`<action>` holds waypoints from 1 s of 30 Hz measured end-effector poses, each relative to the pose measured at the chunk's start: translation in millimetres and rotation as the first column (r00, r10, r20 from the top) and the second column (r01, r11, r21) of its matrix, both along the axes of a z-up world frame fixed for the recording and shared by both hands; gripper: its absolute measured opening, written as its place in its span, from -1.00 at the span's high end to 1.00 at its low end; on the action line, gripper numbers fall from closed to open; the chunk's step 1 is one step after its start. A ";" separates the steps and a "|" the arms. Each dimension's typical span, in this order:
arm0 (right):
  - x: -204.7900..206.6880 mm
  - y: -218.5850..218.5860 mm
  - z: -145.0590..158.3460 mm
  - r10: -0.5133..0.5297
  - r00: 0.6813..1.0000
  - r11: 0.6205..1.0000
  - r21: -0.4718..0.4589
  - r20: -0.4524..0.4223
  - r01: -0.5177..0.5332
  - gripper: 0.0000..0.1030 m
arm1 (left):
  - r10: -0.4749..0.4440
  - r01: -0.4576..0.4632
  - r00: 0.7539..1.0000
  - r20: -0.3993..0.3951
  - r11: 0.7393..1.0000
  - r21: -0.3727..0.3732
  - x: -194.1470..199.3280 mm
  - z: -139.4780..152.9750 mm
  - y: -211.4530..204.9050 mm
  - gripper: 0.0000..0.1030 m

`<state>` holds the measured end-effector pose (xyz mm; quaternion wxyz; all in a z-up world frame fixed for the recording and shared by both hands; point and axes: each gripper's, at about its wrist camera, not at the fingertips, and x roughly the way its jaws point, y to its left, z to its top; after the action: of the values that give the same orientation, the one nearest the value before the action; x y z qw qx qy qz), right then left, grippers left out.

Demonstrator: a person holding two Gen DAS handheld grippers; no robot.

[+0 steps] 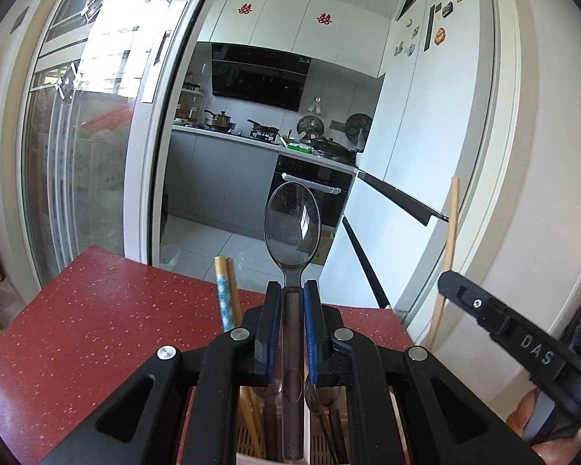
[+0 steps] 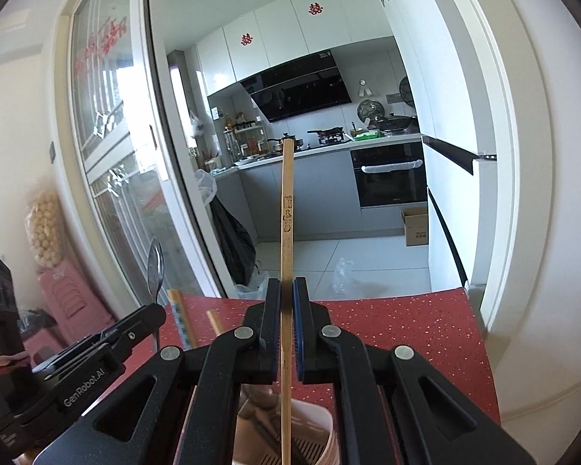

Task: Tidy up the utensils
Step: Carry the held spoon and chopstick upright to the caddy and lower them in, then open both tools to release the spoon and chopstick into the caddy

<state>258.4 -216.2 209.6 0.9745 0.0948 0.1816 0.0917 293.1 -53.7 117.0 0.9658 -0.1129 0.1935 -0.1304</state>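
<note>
Because both pieces have to drop handle-first into the utensil holder [image 2: 321, 426], I carry each one upright with its working end pointing up. My left claw [image 1: 292, 333] is clamped on the dark translucent spoon [image 1: 292, 224], bowl above the pads and handle running down between them toward the holder's slotted compartments, where other dark spoons [image 1: 321, 395] and pale sticks already stand. My right claw [image 2: 286, 329] is pinched shut on a bamboo chopstick [image 2: 287, 209], held vertical so its lower end goes straight into the holder directly beneath. I judge it is already inside the rim, though the claw body hides the tip. Beyond the holder, on the red speckled tabletop [image 2: 406, 329], a patterned pair of chopsticks [image 1: 226, 294] and a plain one [image 2: 214, 321] lie loose, likely next. Behind that edge opens the kitchen doorway.
</note>
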 end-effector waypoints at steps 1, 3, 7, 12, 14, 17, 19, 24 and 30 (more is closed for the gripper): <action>2.9 -0.2 -2.7 -0.001 1.000 1.000 -0.003 0.002 0.001 0.88 | 0.005 -0.005 1.000 0.007 1.000 0.002 2.5 -2.6 -0.6 0.19; 6.9 0.8 -7.2 -0.001 1.000 1.000 -0.013 0.010 0.001 0.88 | 0.015 -0.015 1.000 0.010 1.000 0.010 6.9 -8.1 -1.3 0.19; 11.6 9.3 -18.8 0.011 0.999 0.998 -0.062 0.034 -0.008 0.88 | 0.040 -0.040 0.999 0.011 0.999 0.024 10.6 -24.5 0.9 0.19; 8.5 25.4 -37.5 0.031 0.997 0.988 -0.151 0.067 -0.021 0.88 | 0.060 -0.059 0.998 -0.012 0.998 0.033 13.3 -42.8 6.1 0.19; 5.2 33.3 -46.3 0.045 0.996 0.980 -0.196 0.076 -0.029 0.88 | 0.064 -0.064 0.998 -0.017 0.997 0.044 12.2 -49.9 7.2 0.19; -1.9 42.9 -57.7 0.064 0.995 0.968 -0.248 0.079 -0.042 0.88 | 0.062 -0.060 0.998 -0.014 0.995 0.075 8.2 -53.3 3.7 0.19; -6.3 47.5 -65.0 0.074 0.995 0.961 -0.271 0.070 -0.052 0.88 | 0.057 -0.055 0.998 -0.018 0.994 0.099 6.5 -56.3 1.1 0.19; -11.3 48.4 -77.1 0.075 0.997 0.956 -0.285 0.032 -0.063 0.88 | 0.064 -0.060 0.998 -0.022 0.989 0.136 0.1 -60.6 -1.1 0.19; -10.6 40.1 -78.8 0.066 0.998 0.966 -0.249 -0.013 -0.067 0.88 | 0.070 -0.062 0.997 -0.039 0.983 0.176 -4.5 -59.5 -0.3 0.19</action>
<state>247.8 -176.1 130.8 0.9746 -0.0342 0.1971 0.1004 288.6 -54.0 57.5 0.9711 -0.0372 0.2221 -0.0784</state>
